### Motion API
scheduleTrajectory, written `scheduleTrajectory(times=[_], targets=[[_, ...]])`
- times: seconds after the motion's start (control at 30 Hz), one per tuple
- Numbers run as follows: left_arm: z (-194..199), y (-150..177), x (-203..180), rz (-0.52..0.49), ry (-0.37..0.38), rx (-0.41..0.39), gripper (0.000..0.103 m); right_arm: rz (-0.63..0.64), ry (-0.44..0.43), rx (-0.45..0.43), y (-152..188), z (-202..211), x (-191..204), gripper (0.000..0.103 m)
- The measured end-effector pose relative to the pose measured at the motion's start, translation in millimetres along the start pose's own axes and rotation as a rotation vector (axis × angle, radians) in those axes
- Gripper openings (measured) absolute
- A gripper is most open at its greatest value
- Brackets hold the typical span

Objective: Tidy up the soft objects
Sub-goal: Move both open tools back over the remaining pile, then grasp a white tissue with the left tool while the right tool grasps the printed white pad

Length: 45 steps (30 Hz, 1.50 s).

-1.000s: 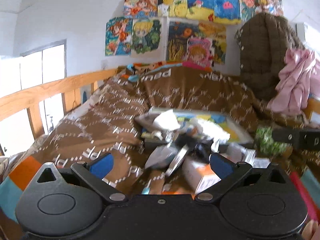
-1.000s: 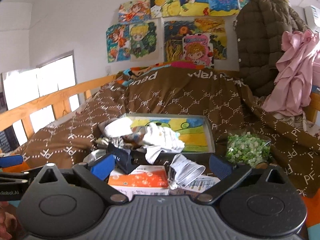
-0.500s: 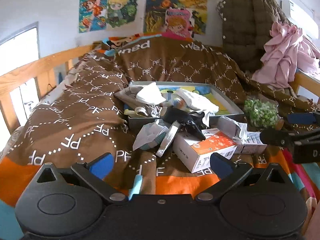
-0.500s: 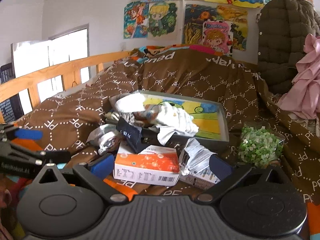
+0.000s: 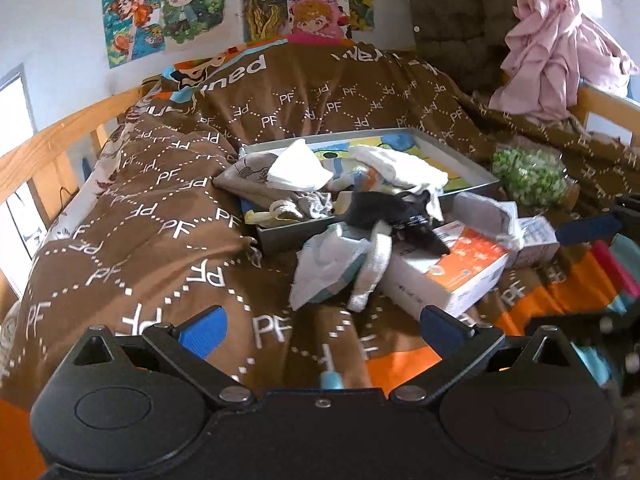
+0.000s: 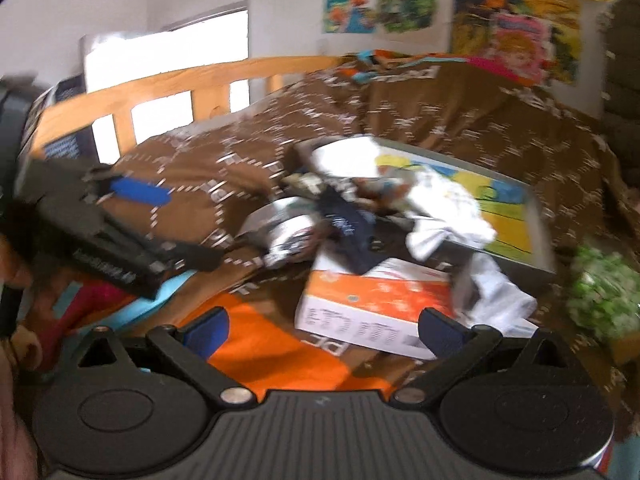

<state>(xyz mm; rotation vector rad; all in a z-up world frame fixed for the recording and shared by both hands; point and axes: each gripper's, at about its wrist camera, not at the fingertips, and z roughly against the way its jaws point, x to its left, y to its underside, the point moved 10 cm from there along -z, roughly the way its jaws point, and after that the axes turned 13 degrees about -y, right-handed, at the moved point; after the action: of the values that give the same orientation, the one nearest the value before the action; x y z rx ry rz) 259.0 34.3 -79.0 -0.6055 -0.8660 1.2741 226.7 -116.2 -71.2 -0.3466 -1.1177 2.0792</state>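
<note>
A grey tray (image 5: 280, 236) with a colourful picture base lies on the brown bed cover, piled with soft items: a white cloth (image 5: 298, 170), another white garment (image 5: 400, 168) and a dark sock (image 5: 384, 212). Pale socks (image 5: 332, 268) spill over the tray's front onto the cover. My left gripper (image 5: 324, 328) hangs open above the cover, short of the pale socks. My right gripper (image 6: 322, 326) is open too, just before the orange-and-white box (image 6: 372, 308). The right wrist view is blurred; in it the tray (image 6: 536, 216) holds the white garment (image 6: 444, 208).
An orange-and-white box (image 5: 452, 272) and a smaller box (image 5: 536, 236) lie in front of the tray. A green speckled bag (image 5: 528, 176) sits to the right. A wooden rail (image 5: 60, 140) runs along the left. A pink garment (image 5: 556, 52) and a brown jacket (image 5: 460, 16) hang behind.
Both views have tilted down and drawn closer to the pile. The right view has swung left and is now blurred, with the left gripper large at its left edge.
</note>
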Motion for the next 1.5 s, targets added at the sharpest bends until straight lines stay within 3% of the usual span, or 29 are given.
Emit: scheduleTrajectory(times=[0.13, 0.4, 0.87, 1.1, 1.33, 1.5], targets=[[-16, -2, 7, 0.006, -0.006, -0.001, 0.102, 0.090, 0.005, -0.013, -7, -19, 14, 0.101], [-44, -7, 11, 0.000, 0.022, 0.007, 0.098, 0.217, 0.071, -0.017, -20, -63, 20, 0.089], [-74, -15, 7, 0.119, 0.185, 0.030, 0.076, 0.177, 0.077, -0.011, -26, -95, 11, 0.079], [-83, -15, 17, 0.194, 0.215, 0.057, 0.063, 0.168, 0.089, -0.015, -28, -104, 10, 0.078], [-93, -13, 13, 0.198, 0.229, 0.084, 0.048, 0.143, 0.125, -0.026, -30, -108, 1, 0.076], [-95, -18, 13, 0.227, 0.229, 0.074, 0.046, 0.141, 0.127, -0.029, -32, -111, -1, 0.076]])
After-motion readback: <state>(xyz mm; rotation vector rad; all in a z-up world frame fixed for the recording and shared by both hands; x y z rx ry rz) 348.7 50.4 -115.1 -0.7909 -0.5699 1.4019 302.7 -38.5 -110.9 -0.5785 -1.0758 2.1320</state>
